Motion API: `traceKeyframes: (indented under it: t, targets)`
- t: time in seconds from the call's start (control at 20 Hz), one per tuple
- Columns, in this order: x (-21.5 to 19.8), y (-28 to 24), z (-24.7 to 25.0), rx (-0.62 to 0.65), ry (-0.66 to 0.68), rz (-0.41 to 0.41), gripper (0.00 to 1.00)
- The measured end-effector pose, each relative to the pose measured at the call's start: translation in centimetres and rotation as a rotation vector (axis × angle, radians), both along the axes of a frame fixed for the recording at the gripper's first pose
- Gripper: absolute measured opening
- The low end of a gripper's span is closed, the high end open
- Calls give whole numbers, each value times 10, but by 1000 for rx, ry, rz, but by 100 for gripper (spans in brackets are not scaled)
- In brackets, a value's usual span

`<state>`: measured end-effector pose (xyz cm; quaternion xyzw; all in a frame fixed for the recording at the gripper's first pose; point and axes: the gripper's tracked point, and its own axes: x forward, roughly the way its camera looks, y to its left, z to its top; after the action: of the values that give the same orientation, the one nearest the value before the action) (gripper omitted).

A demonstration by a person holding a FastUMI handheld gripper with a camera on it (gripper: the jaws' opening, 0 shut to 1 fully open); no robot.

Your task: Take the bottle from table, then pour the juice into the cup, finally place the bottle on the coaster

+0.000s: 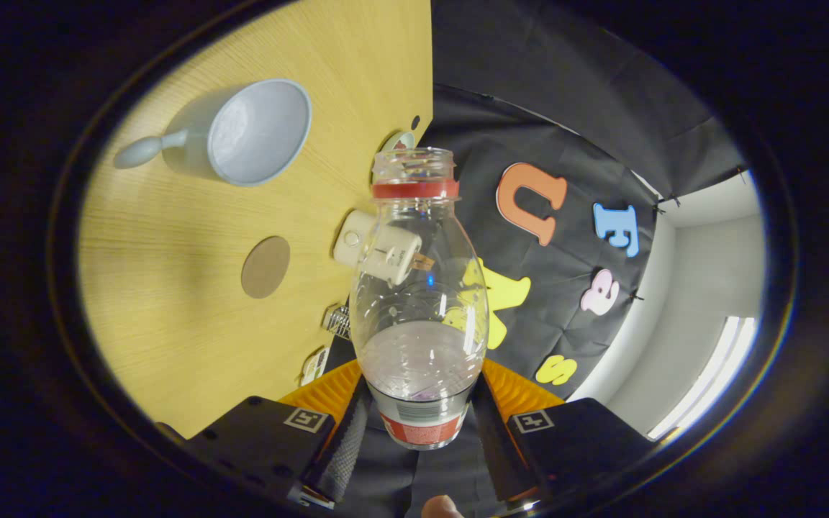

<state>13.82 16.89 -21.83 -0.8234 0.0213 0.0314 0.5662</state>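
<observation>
1. Bottle [418, 288], clear and uncapped, is gripped low on its body between both fingers of the gripper [420, 432].
2. Table [170, 288] is seen beyond it, where the cup [256, 133] and round coaster [265, 267] are set apart.

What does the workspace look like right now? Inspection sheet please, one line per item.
Surface: light wooden table, seen tilted.
Job's things: clear plastic bottle with red neck ring, uncapped, a little liquid near its base; pale blue handled cup on the table; round brown coaster beside the cup, bare.
Clutter: white boxy device at the table edge behind the bottle; small items near it, unclear.
Grippers: gripper shut on the bottle's lower body, lifted and tipped.
Cables: nothing seen.
Surroundings: black cloth wall, white wall beyond.
</observation>
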Motion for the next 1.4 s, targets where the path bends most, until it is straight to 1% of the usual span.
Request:
traceKeyframes:
  t: [0.1,0.2,0.4,0.5,0.6,0.75,0.9,1.05,1.2,1.3,1.4]
  targets:
    - [1,-3,-4,89,28,-7,78]
    - [-1,-6,-7,191,74,-29,78]
    - [-8,-5,-9,353,148,-57,79]
    - [-11,-8,-7,458,182,-79,79]
    - [-12,-8,3,550,186,-86,79]
    - [-14,-8,23,691,168,-67,79]
    - [-23,-10,34,897,193,-55,78]
    - [-23,-9,38,1157,253,-50,78]
    - [-26,-10,53,1390,302,-30,78]
    - [-23,-11,64,1520,334,-20,78]
    - [-16,-15,76,1613,347,-15,78]
